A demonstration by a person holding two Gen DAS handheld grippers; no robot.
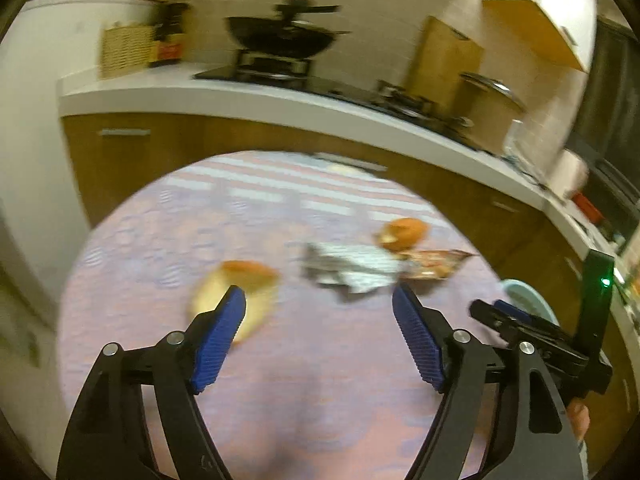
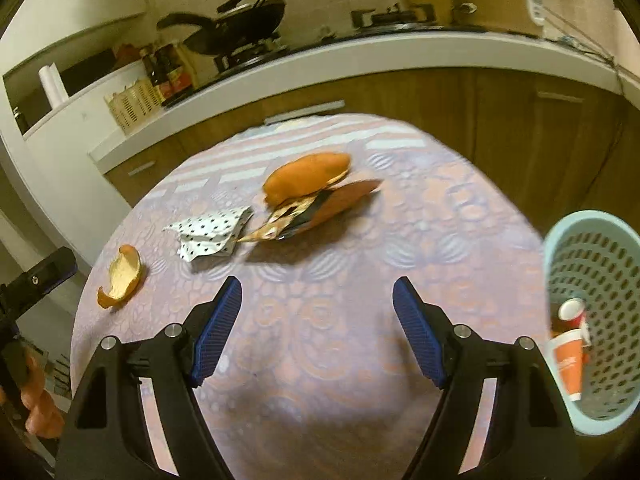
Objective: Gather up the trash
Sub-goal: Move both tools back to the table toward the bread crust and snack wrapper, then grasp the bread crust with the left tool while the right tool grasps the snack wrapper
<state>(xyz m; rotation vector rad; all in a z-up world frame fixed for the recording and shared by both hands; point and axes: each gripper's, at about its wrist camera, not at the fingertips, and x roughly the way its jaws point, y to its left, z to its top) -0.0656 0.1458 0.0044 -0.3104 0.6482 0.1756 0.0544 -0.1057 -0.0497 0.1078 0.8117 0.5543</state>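
Trash lies on a round table with a pink-purple cloth (image 2: 320, 360). An orange peel (image 2: 121, 278) lies at the left, a crumpled dotted white wrapper (image 2: 210, 236) mid-table, and a large orange peel (image 2: 306, 178) over a snack wrapper (image 2: 320, 210) further back. My left gripper (image 1: 319, 308) is open above the table, its left finger over the near peel (image 1: 236, 296); the dotted wrapper (image 1: 348, 268), far peel (image 1: 402, 234) and snack wrapper (image 1: 434, 264) lie ahead. My right gripper (image 2: 317, 300) is open and empty, short of the trash.
A light blue perforated basket (image 2: 592, 320) at the table's right edge holds orange paper cups (image 2: 568, 364). Its rim (image 1: 524, 296) shows in the left wrist view behind the other gripper (image 1: 532, 332). A kitchen counter (image 2: 360, 60) with pans and wooden cabinets runs behind the table.
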